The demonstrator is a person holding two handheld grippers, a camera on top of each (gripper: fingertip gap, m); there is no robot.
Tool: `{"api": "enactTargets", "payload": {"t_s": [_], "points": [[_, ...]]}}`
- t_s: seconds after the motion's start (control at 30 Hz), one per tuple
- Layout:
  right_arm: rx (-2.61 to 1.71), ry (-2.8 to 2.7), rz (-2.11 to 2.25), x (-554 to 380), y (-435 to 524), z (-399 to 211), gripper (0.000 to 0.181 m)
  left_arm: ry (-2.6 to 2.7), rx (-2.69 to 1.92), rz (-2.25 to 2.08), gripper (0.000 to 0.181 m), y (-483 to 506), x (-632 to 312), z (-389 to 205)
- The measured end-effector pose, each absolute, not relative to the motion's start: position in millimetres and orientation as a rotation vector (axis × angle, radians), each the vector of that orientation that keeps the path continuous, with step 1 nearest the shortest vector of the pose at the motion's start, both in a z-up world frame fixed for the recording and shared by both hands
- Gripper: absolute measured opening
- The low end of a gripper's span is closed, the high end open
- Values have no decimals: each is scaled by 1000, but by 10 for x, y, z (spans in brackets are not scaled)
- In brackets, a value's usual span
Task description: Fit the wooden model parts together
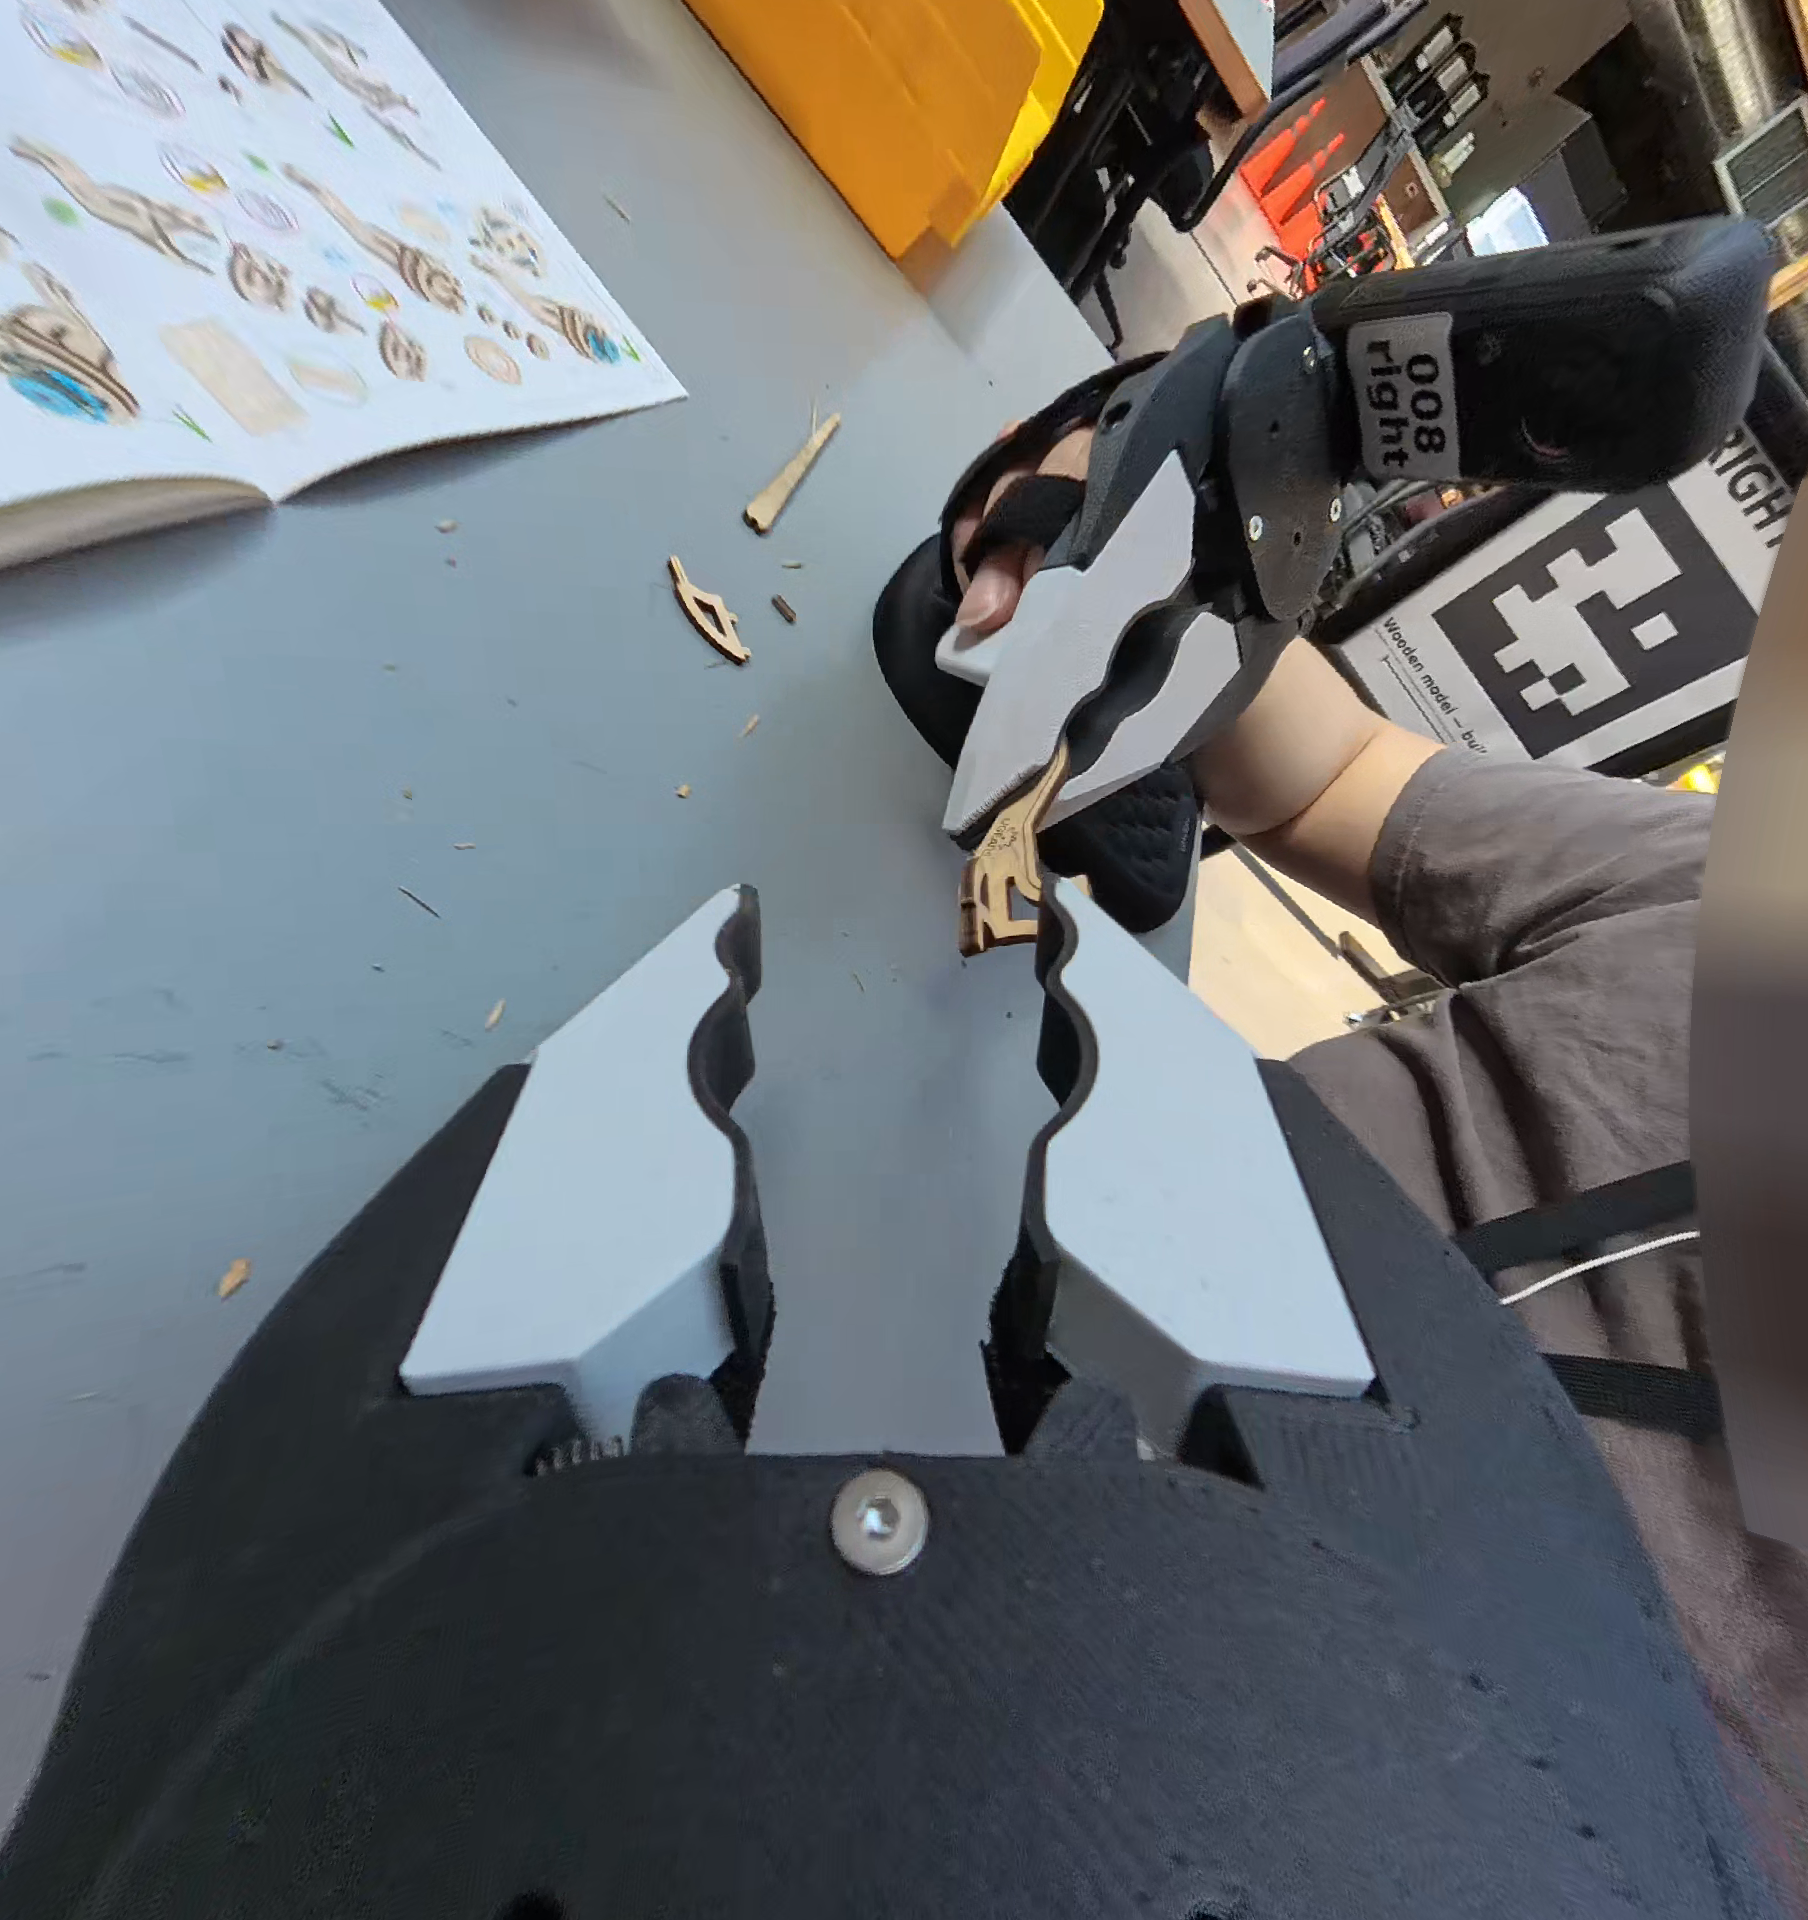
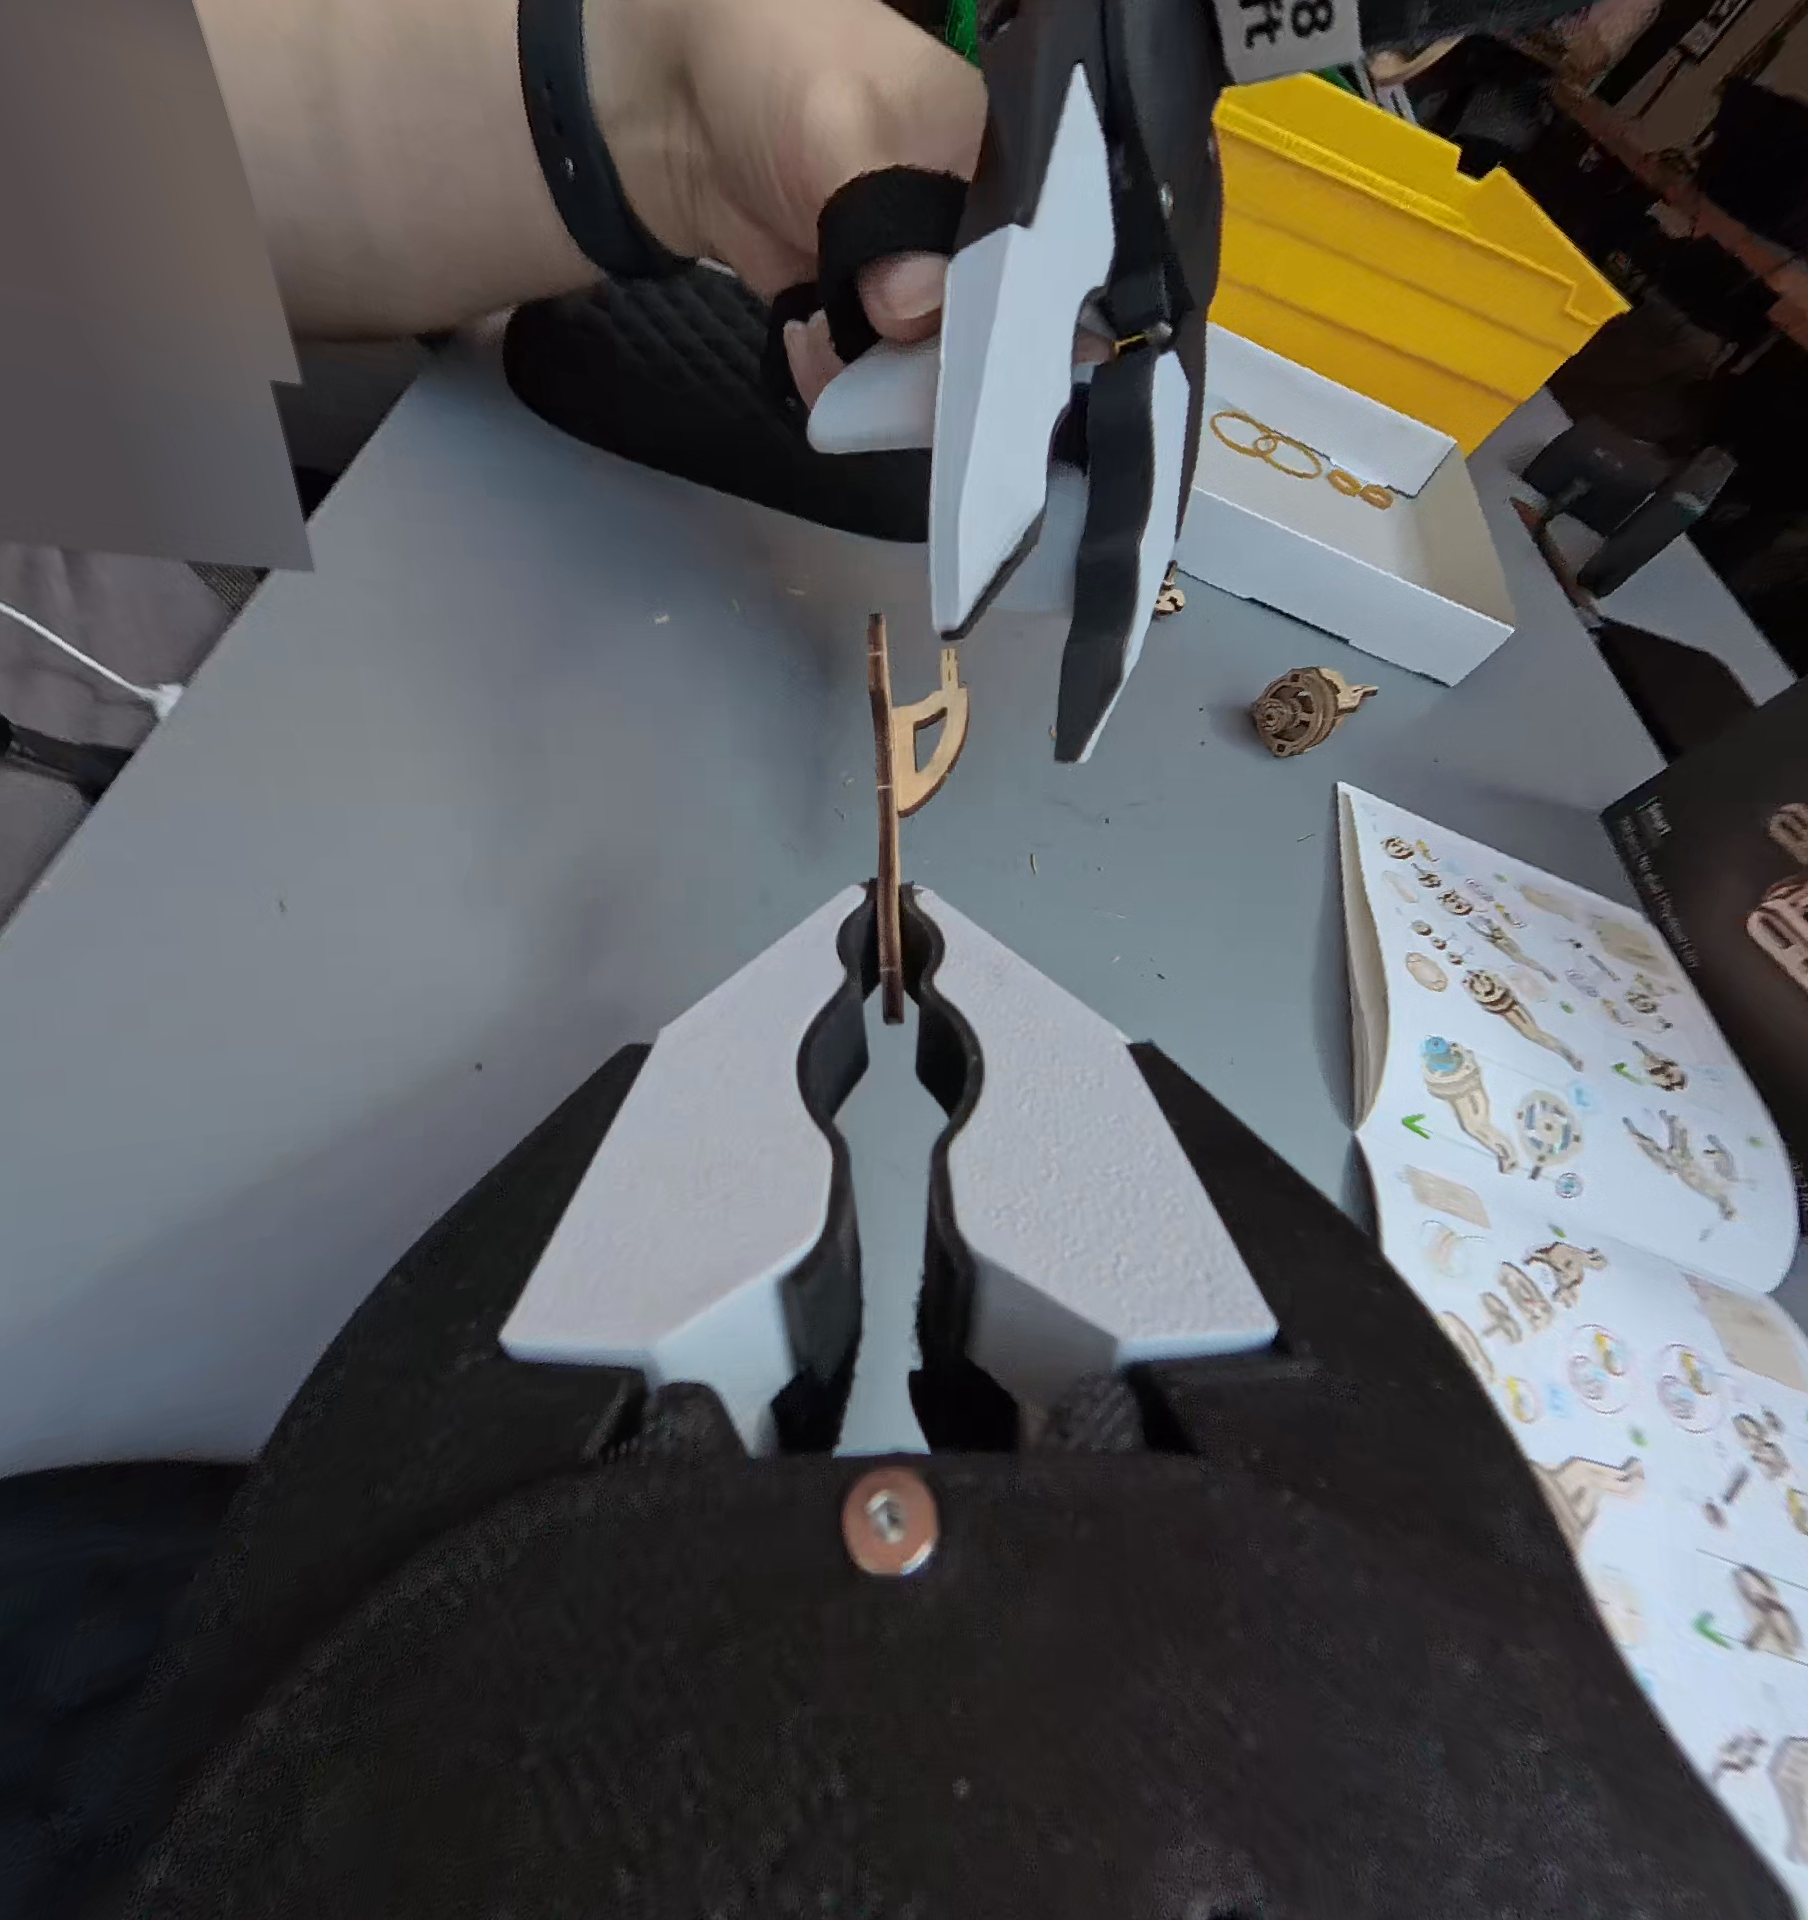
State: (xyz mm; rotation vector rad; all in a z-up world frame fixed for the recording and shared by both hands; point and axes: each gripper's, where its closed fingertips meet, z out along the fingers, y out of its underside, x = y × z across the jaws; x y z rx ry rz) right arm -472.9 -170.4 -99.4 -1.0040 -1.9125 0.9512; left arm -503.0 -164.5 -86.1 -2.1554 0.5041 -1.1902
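Above gray table (image 2: 464, 831), one wooden part (image 2: 892, 831) in right tongs (image 2: 889, 904); left tongs (image 1: 895, 914) agape.

Grey table (image 2: 464, 727); yellow bin (image 2: 1378, 260); pale tan wooden part (image 2: 895, 748); white fingers (image 2: 734, 1122), black wavy pads (image 2: 838, 1039)

Grippers (image 1: 895, 914) (image 2: 895, 894): black bodies, white wavy-edged fingers, silver screw at 6 o'clock; grey sleeve (image 1: 1502, 862).
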Motion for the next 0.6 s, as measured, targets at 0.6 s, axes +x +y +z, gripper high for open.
{"api": "enactTargets", "payload": {"t_s": [0.6], "points": [[-1355,-1506,1963,-4664,-1658,-451,0,726,-1707,-967,41,-1684,-4736,-524]]}}
